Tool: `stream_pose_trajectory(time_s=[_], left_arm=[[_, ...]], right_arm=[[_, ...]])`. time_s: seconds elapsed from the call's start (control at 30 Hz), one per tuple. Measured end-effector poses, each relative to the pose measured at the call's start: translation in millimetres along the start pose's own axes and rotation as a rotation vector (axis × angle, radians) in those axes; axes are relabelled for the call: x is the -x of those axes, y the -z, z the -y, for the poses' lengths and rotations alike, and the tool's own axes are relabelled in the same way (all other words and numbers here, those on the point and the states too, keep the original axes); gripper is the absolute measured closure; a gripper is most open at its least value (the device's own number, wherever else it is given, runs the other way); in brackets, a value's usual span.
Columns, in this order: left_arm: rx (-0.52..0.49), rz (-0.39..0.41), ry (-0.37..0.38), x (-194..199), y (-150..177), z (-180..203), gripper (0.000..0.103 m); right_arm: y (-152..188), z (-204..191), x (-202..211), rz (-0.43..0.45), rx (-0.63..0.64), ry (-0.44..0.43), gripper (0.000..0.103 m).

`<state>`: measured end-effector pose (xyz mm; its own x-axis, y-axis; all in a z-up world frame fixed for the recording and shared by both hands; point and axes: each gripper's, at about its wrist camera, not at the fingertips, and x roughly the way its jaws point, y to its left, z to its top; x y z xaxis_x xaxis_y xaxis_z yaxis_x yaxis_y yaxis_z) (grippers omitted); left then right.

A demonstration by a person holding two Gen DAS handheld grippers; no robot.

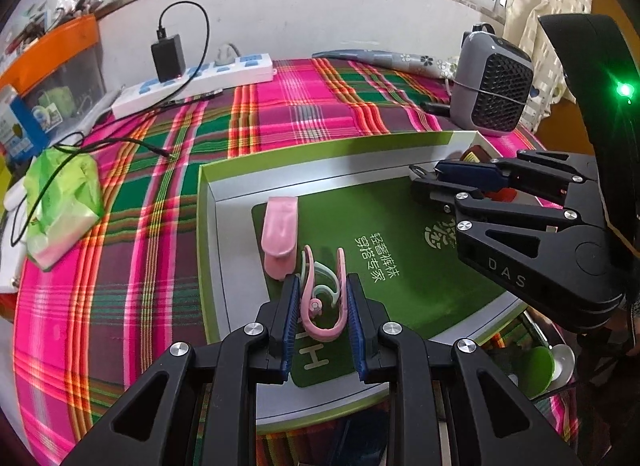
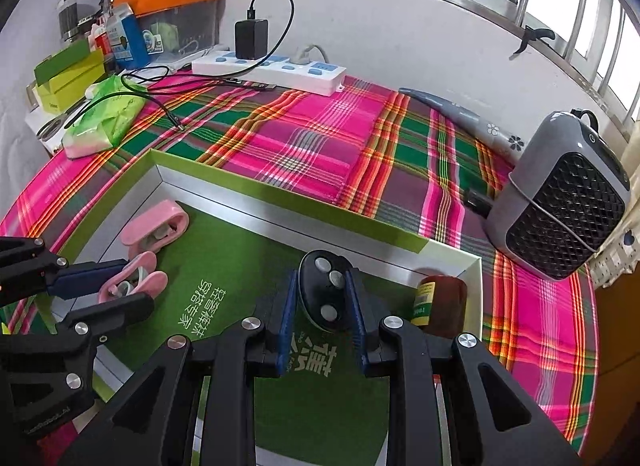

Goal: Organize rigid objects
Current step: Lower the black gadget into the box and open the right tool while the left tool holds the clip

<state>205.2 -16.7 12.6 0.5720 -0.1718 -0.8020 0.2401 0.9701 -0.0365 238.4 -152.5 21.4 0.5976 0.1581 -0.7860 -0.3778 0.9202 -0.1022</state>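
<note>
A shallow green box lid (image 1: 320,147) (image 2: 280,179) lies on the plaid cloth. My left gripper (image 1: 322,298) is shut on a pink and mint hair clip (image 1: 320,298) (image 2: 132,280), held just over the lid's green floor near its left wall. Beside the clip, a pink folded case (image 1: 279,231) (image 2: 154,227) rests inside the lid. My right gripper (image 2: 322,294) is shut on a black oval remote with grey buttons (image 2: 325,290), above the lid's right part. In the left wrist view the right gripper (image 1: 424,181) reaches in from the right. A dark red case with a yellow label (image 2: 438,302) lies at the lid's right wall.
A grey mesh-fronted heater (image 1: 494,89) (image 2: 560,205) stands right of the lid. A white power strip with a black charger (image 1: 192,79) (image 2: 272,67) and a loose cable lie at the back. A green tissue pack (image 1: 60,201) (image 2: 104,117) sits left. Boxes crowd the far left.
</note>
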Motion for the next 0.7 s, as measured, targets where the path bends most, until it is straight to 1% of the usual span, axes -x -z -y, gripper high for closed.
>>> stream_pose_trajectory(time_s=[0.3,0.7], left_arm=[[-0.006,-0.003,-0.013,-0.8,-0.4,1.4,0.081],[-0.01,-0.005,-0.023,-1.0,-0.1,1.7,0.081]], right_arm=[[-0.4,-0.7,-0.3,0.005,0.004,0.0,0.077],[0.5,-3.0,0.5,0.009,0.003,-0.022,0.077]])
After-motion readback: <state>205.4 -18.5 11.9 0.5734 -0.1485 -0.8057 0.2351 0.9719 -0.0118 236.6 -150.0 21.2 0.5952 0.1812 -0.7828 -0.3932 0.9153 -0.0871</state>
